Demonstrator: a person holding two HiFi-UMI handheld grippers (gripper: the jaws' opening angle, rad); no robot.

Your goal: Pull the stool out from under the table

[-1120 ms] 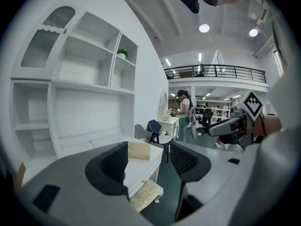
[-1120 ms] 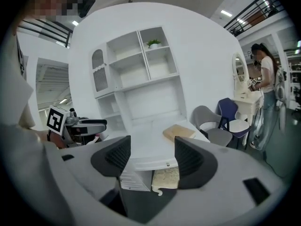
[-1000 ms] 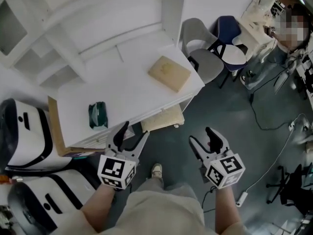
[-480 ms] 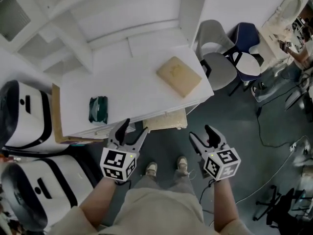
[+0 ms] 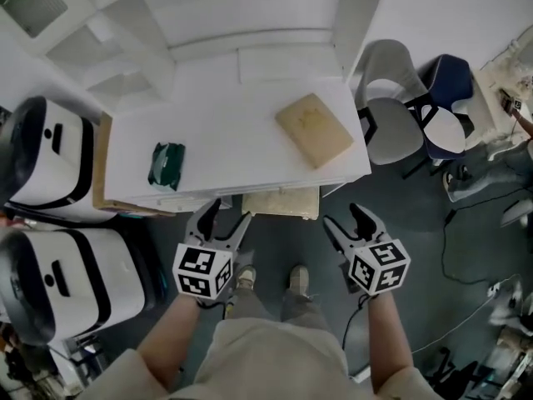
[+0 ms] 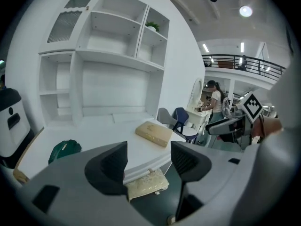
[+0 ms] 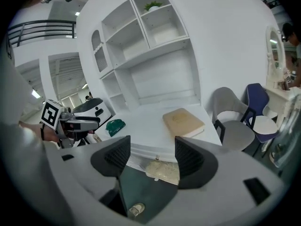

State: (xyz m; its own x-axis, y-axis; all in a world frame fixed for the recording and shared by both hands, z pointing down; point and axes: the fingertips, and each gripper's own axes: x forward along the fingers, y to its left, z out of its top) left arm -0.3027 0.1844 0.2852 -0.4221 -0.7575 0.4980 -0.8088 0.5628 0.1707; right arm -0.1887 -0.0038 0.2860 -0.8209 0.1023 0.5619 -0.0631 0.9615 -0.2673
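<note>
White table [image 5: 225, 140], bearing a box [image 5: 314, 129] and pouch [image 5: 166, 165], overhangs the stool [image 5: 281, 202]. We hold the left gripper [image 5: 230, 213] and right gripper [image 5: 343, 216] spread, empty, just short of it.

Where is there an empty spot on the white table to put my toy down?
The widest bare patch of the table is in the middle, between the green pouch and the tan book. The front edge below that patch is bare too. Around the table it is crowded: white machines at the left, and a grey chair and a blue chair at the right.
</note>
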